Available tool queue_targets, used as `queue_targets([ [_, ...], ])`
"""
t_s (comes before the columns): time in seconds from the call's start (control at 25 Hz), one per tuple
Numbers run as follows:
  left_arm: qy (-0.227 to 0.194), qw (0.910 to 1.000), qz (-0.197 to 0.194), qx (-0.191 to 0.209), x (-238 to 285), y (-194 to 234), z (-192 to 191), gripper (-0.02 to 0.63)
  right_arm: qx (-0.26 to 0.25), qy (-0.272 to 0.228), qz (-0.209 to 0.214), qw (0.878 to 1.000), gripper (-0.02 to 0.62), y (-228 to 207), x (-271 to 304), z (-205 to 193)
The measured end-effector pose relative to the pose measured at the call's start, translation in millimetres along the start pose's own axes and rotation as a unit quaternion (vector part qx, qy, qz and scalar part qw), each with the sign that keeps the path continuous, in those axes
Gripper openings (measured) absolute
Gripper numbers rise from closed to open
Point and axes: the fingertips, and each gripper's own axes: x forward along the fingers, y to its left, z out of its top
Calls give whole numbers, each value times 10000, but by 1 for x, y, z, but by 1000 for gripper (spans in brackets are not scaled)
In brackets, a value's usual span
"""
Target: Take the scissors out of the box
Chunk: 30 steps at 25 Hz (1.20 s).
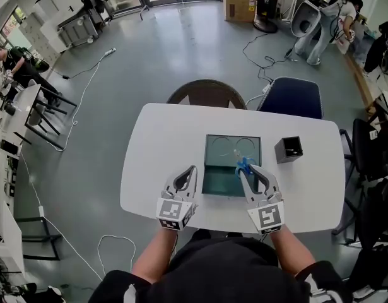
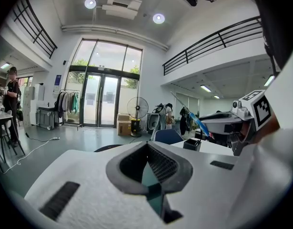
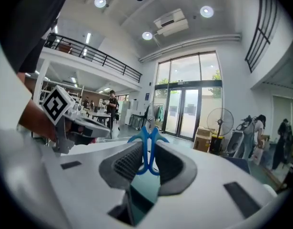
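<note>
A shallow teal box (image 1: 231, 150) lies in the middle of the white table (image 1: 162, 137). Just above the box's near right part, my right gripper (image 1: 246, 168) is shut on a pair of blue-handled scissors (image 1: 243, 164). In the right gripper view the blue handles (image 3: 147, 151) are pinched between the dark pads and the blades point up and away. My left gripper (image 1: 192, 169) hovers at the box's near left corner, its tips together with nothing between them. In the left gripper view the scissors (image 2: 199, 123) slant up at the right, and teal shows below my left gripper (image 2: 147, 147).
A small black open box (image 1: 288, 149) stands on the table right of the teal box. Two chairs (image 1: 206, 93) (image 1: 291, 97) are tucked in at the table's far side. Cables run over the grey floor; people stand far off.
</note>
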Motion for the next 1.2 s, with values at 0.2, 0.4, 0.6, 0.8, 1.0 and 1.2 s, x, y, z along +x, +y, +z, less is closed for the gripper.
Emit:
queue_targets([
  [0.2,-48,10000,-67,30,0,-8,4,8,618,-392,-273,9969,89,-18,-12,7],
  [0.4,-52,9998,-203,75,-2,-22,5,8,841,-679,-406,9933,89,-34,-22,11],
  [0.6,-90,9995,-280,98,1,-29,9,8,846,-672,-592,9924,89,-41,-29,9],
  [0.8,-148,9994,-301,117,4,-32,13,8,721,-690,-734,9923,89,-47,-35,9],
  [1.0,-152,9993,-319,121,5,-36,12,8,721,-729,-810,9914,89,-53,-41,9],
  [1.2,-159,9991,-373,133,8,-42,12,8,628,-766,-828,9916,87,-57,-43,12],
])
